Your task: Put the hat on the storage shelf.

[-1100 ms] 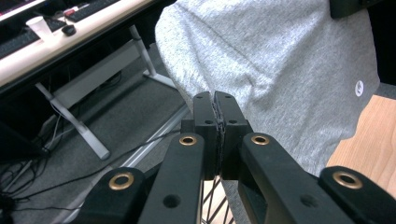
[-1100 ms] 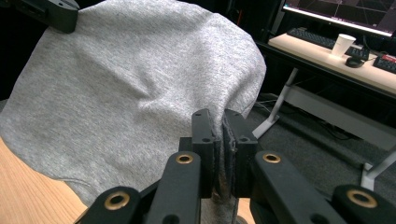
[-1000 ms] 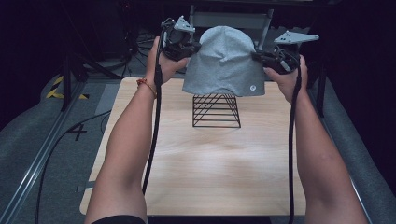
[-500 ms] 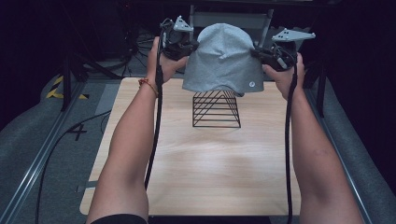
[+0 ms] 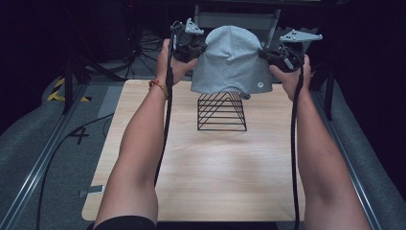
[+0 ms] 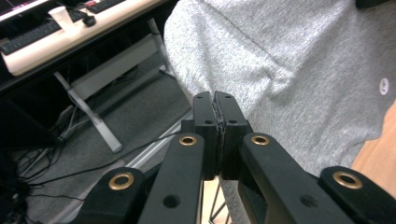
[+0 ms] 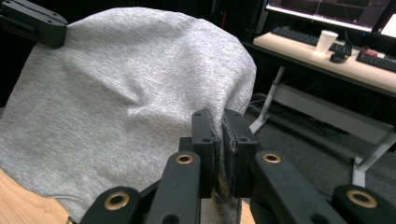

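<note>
Grey beanie (image 5: 232,60) hangs stretched at upper centre of the high view, directly above the black wire rack (image 5: 221,111) on the surface (image 5: 210,177). Left gripper (image 5: 187,44) and right gripper (image 5: 282,56) each pinch its opposite side edges, jaws clamped shut on fabric.

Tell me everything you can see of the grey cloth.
The grey cloth looks like soft, speckled knit fabric with a small round white mark near its lower right edge. It hangs spread out in the air above the black wire rack, rounded at the top. The left tongs pinch one side edge and the right tongs pinch the other; both are shut on it.
</note>
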`<action>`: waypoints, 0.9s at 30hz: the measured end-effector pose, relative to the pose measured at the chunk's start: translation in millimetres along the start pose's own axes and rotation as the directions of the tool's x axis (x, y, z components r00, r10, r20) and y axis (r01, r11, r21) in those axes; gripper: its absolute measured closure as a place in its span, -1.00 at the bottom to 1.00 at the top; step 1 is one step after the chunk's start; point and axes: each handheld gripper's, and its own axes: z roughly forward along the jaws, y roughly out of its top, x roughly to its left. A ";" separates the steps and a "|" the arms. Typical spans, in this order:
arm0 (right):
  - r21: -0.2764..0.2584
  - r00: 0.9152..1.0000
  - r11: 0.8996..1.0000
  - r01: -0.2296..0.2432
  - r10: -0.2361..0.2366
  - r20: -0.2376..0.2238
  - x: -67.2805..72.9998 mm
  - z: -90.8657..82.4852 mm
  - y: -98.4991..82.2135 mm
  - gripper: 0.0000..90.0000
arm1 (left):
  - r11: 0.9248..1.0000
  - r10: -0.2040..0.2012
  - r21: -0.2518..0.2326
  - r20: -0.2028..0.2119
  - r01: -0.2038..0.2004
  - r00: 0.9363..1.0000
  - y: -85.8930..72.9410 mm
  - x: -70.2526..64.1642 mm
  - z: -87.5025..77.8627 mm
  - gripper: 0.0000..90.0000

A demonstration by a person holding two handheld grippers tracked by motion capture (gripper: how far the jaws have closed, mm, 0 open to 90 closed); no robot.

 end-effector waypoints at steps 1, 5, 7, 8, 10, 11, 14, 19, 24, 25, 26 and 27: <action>-0.002 1.000 1.000 -0.003 0.003 -0.004 0.0 0.0 0.7 0.88 | 1.000 0.003 -0.004 -0.001 -0.003 1.000 0.7 0.2 -0.1 0.98; -0.005 1.000 1.000 0.002 -0.002 0.002 -1.4 2.0 0.6 0.88 | 1.000 0.006 0.007 -0.008 -0.006 1.000 -1.1 1.3 2.8 0.98; -0.005 1.000 1.000 -0.008 0.008 0.001 -2.6 3.5 -1.1 0.88 | 1.000 -0.008 0.005 0.001 0.008 1.000 -4.4 1.9 4.1 0.98; -0.005 1.000 1.000 -0.019 0.019 -0.007 -2.8 4.1 -2.3 0.88 | 1.000 -0.010 0.001 0.011 0.010 1.000 -6.6 1.4 4.4 0.98; -0.007 1.000 1.000 -0.016 0.016 -0.013 -2.5 4.5 -3.9 0.88 | 1.000 -0.008 0.001 0.020 0.008 1.000 -9.2 0.2 4.8 0.98; -0.008 1.000 1.000 -0.016 0.015 -0.023 -1.5 4.6 -5.7 0.88 | 1.000 -0.003 0.004 0.030 0.003 1.000 -12.8 -0.8 5.2 0.98; -0.013 0.999 1.000 -0.004 0.004 -0.052 4.1 3.5 -15.0 0.88 | 1.000 -0.028 -0.005 0.056 0.028 0.998 -25.7 -2.1 3.7 0.98; -0.016 0.997 1.000 -0.001 -0.001 -0.072 10.5 -3.1 -21.9 0.88 | 0.998 -0.046 -0.032 0.085 0.049 0.995 -36.2 -3.5 -4.9 0.98; -0.035 0.997 0.999 -0.002 -0.001 -0.078 12.5 -13.1 -21.9 0.88 | 0.994 -0.073 -0.077 0.102 0.081 0.992 -36.0 -2.8 -20.7 0.98; -0.034 0.997 0.999 0.002 -0.005 -0.079 13.0 -15.2 -21.6 0.88 | 0.994 -0.063 -0.086 0.100 0.071 0.993 -35.1 -3.5 -23.9 0.98; -0.043 0.997 0.999 0.000 -0.003 -0.079 14.1 -17.0 -21.2 0.88 | 0.993 -0.062 -0.094 0.104 0.072 0.993 -34.6 -4.4 -27.3 0.98; -0.046 0.997 0.999 0.000 -0.004 -0.083 14.6 -19.0 -20.8 0.88 | 0.993 -0.055 -0.095 0.106 0.066 0.993 -33.8 -5.0 -30.2 0.98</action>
